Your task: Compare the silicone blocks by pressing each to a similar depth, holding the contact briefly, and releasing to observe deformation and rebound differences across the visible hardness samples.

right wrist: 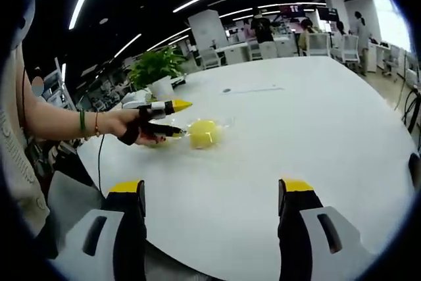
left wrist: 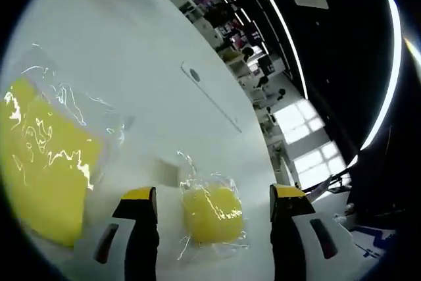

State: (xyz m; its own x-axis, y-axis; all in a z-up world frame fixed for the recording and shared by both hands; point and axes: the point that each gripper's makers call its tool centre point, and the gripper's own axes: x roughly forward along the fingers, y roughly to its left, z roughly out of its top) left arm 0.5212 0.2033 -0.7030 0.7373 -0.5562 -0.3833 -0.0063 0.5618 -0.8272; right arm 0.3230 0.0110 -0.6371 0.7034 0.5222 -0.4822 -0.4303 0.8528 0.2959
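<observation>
Left claw open astride wrapped yellow block; right claw open, hovering.

A small yellow silicone block, rounded at its corners and wrapped in crinkled clear film, lies flat on the white tabletop between the left gripper's two yellow-tipped fingers, clear of both and slightly nearer the left-hand one. A larger, flatter yellow block in a glossy clear bag lies outside that left-hand finger, well off to the side. In the right gripper view the small block sits far ahead of the right gripper's fingers, roughly midway between their lines.
</observation>
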